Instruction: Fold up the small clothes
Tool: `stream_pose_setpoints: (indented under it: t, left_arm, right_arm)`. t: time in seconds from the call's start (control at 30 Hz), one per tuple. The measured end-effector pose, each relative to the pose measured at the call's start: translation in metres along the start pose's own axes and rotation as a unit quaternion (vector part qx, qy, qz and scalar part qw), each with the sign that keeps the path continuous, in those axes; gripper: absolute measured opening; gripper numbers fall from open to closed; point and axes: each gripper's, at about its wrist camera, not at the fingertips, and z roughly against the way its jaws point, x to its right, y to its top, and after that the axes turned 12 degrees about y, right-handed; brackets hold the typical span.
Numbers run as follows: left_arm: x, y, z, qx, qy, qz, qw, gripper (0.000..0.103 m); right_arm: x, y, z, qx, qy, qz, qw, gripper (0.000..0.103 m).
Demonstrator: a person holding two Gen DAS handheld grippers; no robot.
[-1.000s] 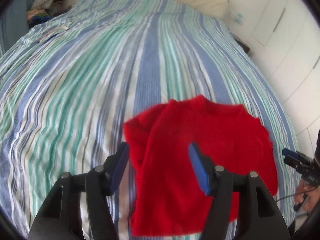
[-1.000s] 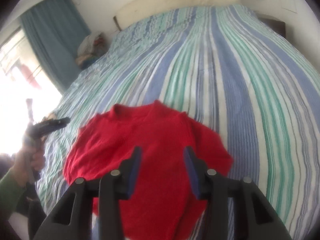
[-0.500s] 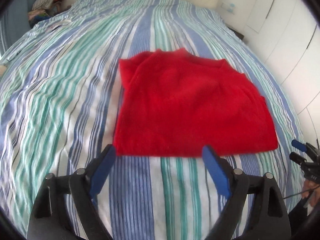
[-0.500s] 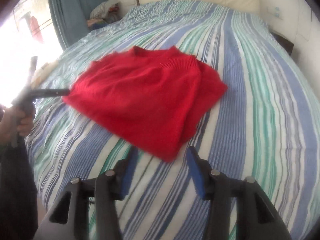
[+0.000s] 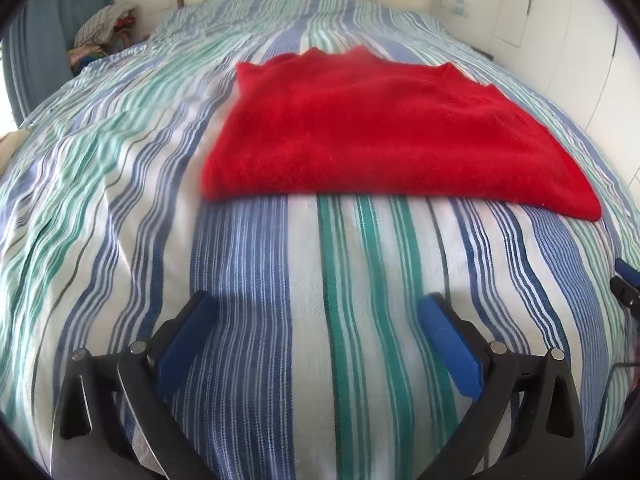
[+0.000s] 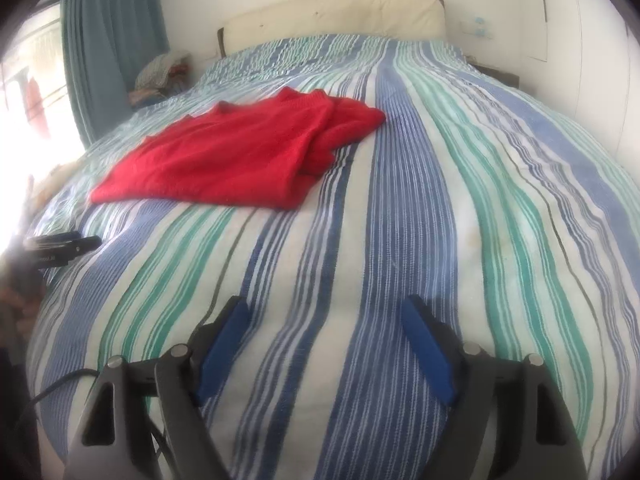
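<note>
A red knitted sweater lies folded flat on the striped bedspread, its near hem facing me. In the right wrist view the same sweater sits to the upper left, with a sleeve tucked along its right side. My left gripper hovers over bare bedspread well short of the hem, its jaws still opening and nothing between them. My right gripper is likewise over bare bedspread, far from the sweater, jaws opening and empty. The other gripper's tip shows at the left edge.
A cream headboard and a white wall close the far end. A pile of clothes and a blue curtain stand at the far left. White cupboard doors line the right side.
Both grippers drew back from the sweater toward the foot of the bed and sank lower. Their jaws widened. The sweater, earlier between the fingers, now lies free further away.
</note>
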Motion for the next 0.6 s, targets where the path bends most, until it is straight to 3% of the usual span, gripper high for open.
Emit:
stream_pose_setpoints:
  t: [0.6]
  left_arm:
    - [0.0058, -0.0085, 0.0019, 0.008, 0.011, -0.005, 0.9999, 0.102]
  right_arm:
    - [-0.0020, -0.0065, -0.0031, 0.002, 0.000, 0.004, 1.000, 0.083]
